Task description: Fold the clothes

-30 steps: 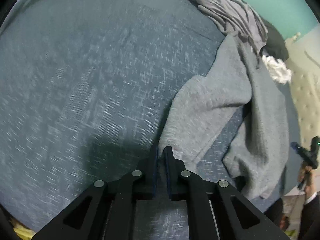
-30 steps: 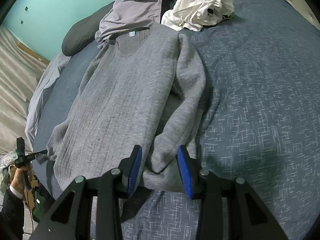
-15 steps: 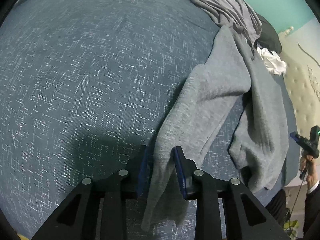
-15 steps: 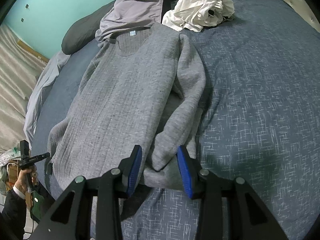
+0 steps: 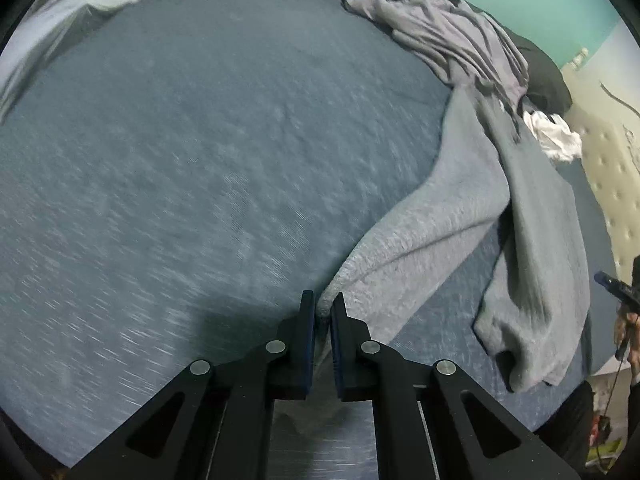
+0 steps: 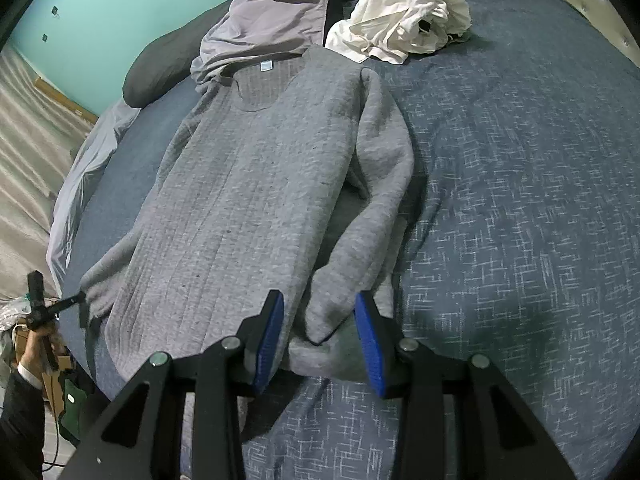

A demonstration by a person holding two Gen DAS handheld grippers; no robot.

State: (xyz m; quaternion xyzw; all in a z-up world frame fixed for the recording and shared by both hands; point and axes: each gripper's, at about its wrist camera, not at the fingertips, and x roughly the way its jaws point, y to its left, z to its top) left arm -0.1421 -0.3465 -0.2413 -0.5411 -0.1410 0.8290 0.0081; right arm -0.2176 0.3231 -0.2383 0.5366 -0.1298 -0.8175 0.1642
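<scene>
A grey knit sweater (image 6: 248, 208) lies face up on the blue bedspread (image 6: 520, 220), neck towards the pillows. Its right sleeve (image 6: 360, 248) is folded down along the body, with the cuff between the fingers of my right gripper (image 6: 319, 312), which is open just above it. In the left wrist view my left gripper (image 5: 322, 305) is shut on the end of the other sleeve (image 5: 420, 236), which stretches away to the sweater body (image 5: 536, 264) on the right.
A lilac garment (image 6: 264, 28) and a crumpled white garment (image 6: 408, 20) lie by the dark pillows (image 6: 160, 68) at the head of the bed. A light sheet (image 6: 80, 184) hangs off the left edge. The padded headboard (image 5: 612, 184) is on the right in the left wrist view.
My left gripper has shut on the sleeve end and pulled it out to the side across the bedspread. My right gripper has stayed open over the other cuff.
</scene>
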